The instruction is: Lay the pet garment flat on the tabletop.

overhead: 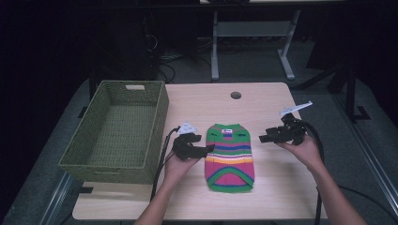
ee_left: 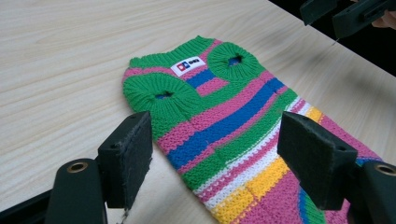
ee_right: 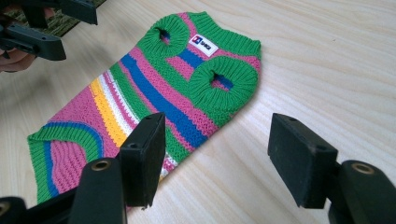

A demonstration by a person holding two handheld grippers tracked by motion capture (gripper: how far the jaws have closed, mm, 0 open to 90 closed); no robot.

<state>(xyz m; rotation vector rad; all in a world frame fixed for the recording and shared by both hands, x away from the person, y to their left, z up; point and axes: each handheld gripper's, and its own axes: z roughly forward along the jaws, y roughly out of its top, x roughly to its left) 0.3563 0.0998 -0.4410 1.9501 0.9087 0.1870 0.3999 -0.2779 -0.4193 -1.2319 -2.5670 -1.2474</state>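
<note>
High view: left gripper and right gripper, both gaping empty, flank striped sweater on table.

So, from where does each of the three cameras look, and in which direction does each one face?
High view: above the person's side, facing forward and down on the table, green basket and striped sweater; forearms, left gripper, right gripper.
Left gripper view: between its own open jaws, across the sweater; right gripper top right.
Right gripper view: between its own open jaws, toward the sweater; left gripper top left.
Shared: the sweater, flat.
</note>
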